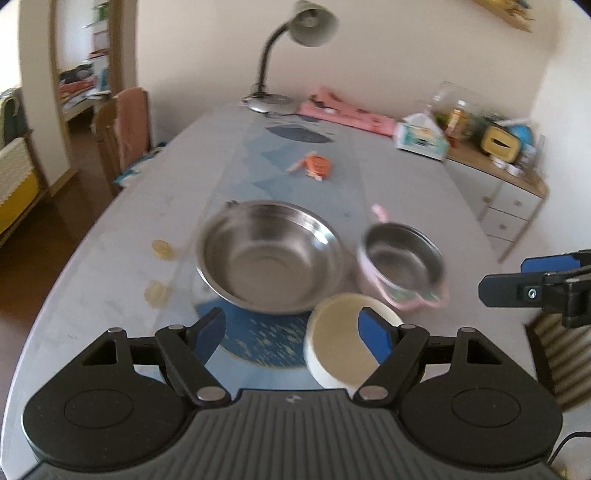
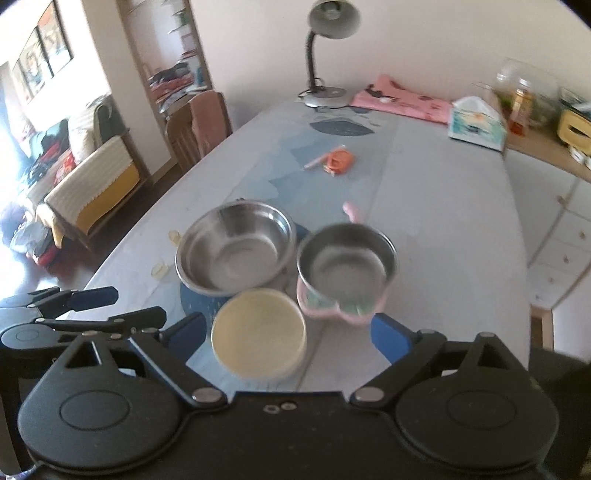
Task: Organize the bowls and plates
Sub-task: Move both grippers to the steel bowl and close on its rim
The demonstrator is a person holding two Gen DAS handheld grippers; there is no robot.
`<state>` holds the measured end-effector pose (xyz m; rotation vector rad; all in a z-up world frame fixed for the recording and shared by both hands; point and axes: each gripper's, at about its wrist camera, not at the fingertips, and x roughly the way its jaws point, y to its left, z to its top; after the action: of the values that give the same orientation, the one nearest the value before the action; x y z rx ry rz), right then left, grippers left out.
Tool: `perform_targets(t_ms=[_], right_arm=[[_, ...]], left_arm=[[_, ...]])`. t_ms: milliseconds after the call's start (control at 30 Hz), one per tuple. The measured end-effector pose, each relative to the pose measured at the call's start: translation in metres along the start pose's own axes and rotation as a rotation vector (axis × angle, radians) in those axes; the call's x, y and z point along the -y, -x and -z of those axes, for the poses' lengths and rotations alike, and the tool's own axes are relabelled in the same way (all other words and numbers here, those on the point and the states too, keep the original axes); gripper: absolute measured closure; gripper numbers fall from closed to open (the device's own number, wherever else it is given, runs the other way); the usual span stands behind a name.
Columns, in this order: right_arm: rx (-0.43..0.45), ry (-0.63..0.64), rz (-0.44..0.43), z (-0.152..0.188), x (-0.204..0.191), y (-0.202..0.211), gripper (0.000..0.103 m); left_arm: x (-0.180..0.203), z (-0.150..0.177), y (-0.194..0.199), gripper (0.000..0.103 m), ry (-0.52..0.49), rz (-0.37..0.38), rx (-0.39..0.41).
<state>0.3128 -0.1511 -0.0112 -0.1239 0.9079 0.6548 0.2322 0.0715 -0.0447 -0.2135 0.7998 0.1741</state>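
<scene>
Three bowls cluster on the tabletop (image 2: 443, 229); both tongs, left tongs (image 1: 293, 332) and right tongs (image 2: 291, 332), are spread open and empty. Close on the cream bowl (image 2: 258, 330) nearest the large steel bowl (image 2: 234, 249), gripping its rim squarely. Nest it there, clear of the pink-based bowl (image 2: 345, 266).

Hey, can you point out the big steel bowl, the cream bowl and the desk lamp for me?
big steel bowl (image 1: 271, 258): left wrist view, on its inner bottom.
cream bowl (image 2: 258, 334): right wrist view, on its inside floor.
desk lamp (image 2: 334, 18): right wrist view, on its shade.

Soft daylight w/ blown-out glare at left, motion blur throughout, strong fisheye edge warp.
</scene>
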Motion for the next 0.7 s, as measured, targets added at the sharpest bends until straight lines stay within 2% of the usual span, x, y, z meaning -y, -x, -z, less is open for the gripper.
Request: perform_targets(t_ms=[333,533,700], right_arm=[[-0.059,0.122,-0.017,-0.076,-0.002,-0.084,0.007],[-0.131,0.063,-0.066,-0.101,0.007,-0.140,0.007],[-0.192,0.044,-0.070,-0.110,0.007,-0.180,0.015]], left_arm=[[-0.028,-0.046,-0.060,0.025,0.066,-0.129,-0.041],[-0.036,-0.054,-0.100,0.025,0.081,-0.180,-0.099],[-0.046,-0.056,-0.130,0.025,0.120,-0.191,-0.164]])
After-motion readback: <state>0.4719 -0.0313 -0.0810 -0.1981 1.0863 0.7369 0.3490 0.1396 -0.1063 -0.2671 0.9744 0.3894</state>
